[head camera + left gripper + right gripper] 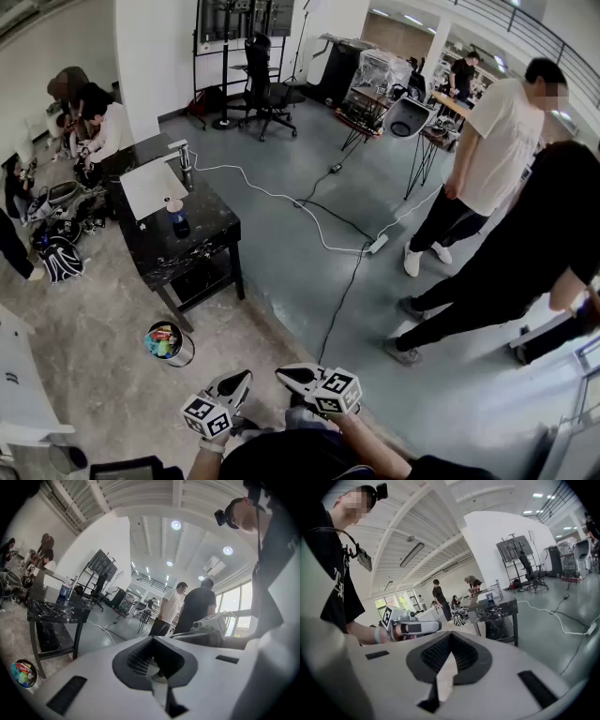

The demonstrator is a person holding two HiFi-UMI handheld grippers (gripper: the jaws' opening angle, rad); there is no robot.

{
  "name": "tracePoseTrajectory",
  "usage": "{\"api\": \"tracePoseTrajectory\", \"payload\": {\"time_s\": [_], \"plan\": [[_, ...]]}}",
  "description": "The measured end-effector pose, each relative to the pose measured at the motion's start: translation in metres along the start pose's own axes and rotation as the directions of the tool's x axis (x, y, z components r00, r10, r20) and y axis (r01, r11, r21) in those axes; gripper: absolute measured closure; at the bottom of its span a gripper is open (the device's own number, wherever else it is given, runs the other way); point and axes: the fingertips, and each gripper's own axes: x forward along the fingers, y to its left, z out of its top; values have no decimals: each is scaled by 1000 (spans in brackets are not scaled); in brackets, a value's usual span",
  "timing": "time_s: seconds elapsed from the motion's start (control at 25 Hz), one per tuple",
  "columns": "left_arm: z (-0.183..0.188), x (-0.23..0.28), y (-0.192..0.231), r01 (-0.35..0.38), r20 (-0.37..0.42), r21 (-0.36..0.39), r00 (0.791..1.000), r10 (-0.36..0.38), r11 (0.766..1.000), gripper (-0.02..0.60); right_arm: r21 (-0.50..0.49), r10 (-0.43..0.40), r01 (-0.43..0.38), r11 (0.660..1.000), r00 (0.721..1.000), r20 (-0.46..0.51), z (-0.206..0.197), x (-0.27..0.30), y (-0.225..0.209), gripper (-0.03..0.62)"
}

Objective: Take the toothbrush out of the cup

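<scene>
Left gripper point(240, 380) pressed closed, right gripper point(286, 374) likewise (both empty), black table point(202, 234) well apart.

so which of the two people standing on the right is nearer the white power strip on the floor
The person in the white t-shirt, upright, white shoes just beside the power strip. The person in black leans forward with feet farther from it.

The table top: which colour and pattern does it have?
The table top is black with white marble-like veins, clearest in the right gripper view.
</scene>
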Motion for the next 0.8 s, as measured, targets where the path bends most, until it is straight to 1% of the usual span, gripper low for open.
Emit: {"api": "tracePoseTrajectory", "payload": {"time_s": [0.16, 0.32, 0.44, 0.6, 0.68, 0.8], "plan": [[-1, -21, 8, 6, 1, -4, 1000, -6, 1000, 577, -16, 3, -3, 1000, 1000, 4, -1, 15, 18, 606], [-2, -42, 20, 9, 5, -8, 1000, -9, 1000, 577, -51, 27, -28, 998, 999, -33, -14, 35, 46, 606], [-2, -48, 21, 18, 2, -4, 1000, -18, 1000, 577, -43, 24, -25, 999, 999, -39, -20, 41, 56, 606], [0, -71, 21, -50, 36, -28, 998, 51, 998, 577, -64, 87, -92, 994, 993, -79, -17, 51, 75, 606], [1, -71, 24, -35, 36, -24, 999, 36, 999, 575, -69, 78, -83, 994, 994, -71, -11, 56, 75, 606], [-1, -62, 28, 18, 12, -15, 1000, -18, 1000, 577, -62, 36, -39, 997, 998, -43, -7, 59, 71, 606]]}}
